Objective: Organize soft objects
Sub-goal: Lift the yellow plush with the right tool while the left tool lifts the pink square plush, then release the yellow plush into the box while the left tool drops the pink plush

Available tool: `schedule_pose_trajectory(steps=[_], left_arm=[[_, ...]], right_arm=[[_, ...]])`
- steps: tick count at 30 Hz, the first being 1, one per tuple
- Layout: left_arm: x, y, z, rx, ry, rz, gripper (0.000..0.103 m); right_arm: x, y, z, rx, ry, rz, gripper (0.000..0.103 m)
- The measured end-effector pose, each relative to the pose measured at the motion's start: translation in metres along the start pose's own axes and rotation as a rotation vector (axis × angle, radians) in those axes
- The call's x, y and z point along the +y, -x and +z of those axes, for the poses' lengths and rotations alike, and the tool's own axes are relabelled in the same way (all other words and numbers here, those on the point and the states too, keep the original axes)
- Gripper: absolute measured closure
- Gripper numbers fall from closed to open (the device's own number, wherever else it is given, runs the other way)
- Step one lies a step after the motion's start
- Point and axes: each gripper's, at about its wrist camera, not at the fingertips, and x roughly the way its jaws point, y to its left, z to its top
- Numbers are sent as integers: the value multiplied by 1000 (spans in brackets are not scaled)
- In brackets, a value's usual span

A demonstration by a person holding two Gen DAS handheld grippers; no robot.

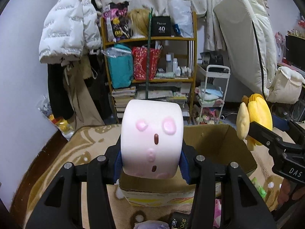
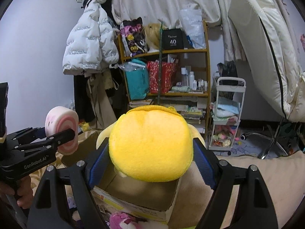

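My left gripper (image 1: 151, 160) is shut on a white and pink roll-shaped soft toy (image 1: 152, 139) with a small face, held above an open cardboard box (image 1: 209, 133). The toy also shows at the left of the right wrist view (image 2: 61, 129). My right gripper (image 2: 151, 158) is shut on a yellow plush toy (image 2: 150, 145), held over the same box (image 2: 144, 190). The yellow plush also shows at the right of the left wrist view (image 1: 255, 118), clamped by the right gripper (image 1: 253, 131).
The box stands on a beige patterned blanket (image 1: 63, 156). A pink plush (image 2: 122, 220) and small packets (image 1: 257, 187) lie beside the box. Behind are a wooden shelf (image 1: 150, 57), a white trolley (image 1: 211, 95), hanging coats (image 1: 68, 28) and a leaning mattress (image 1: 247, 38).
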Motion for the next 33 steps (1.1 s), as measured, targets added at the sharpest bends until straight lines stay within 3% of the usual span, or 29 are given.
schedule_pose_trajectory(steps=[10, 33], left_arm=[[-4, -18, -16, 75, -21, -6, 55], [-12, -26, -27, 108, -56, 11, 50]], right_arm=[[-10, -14, -15, 58, -36, 5, 16], [-5, -22, -29, 121, 7, 23, 15]])
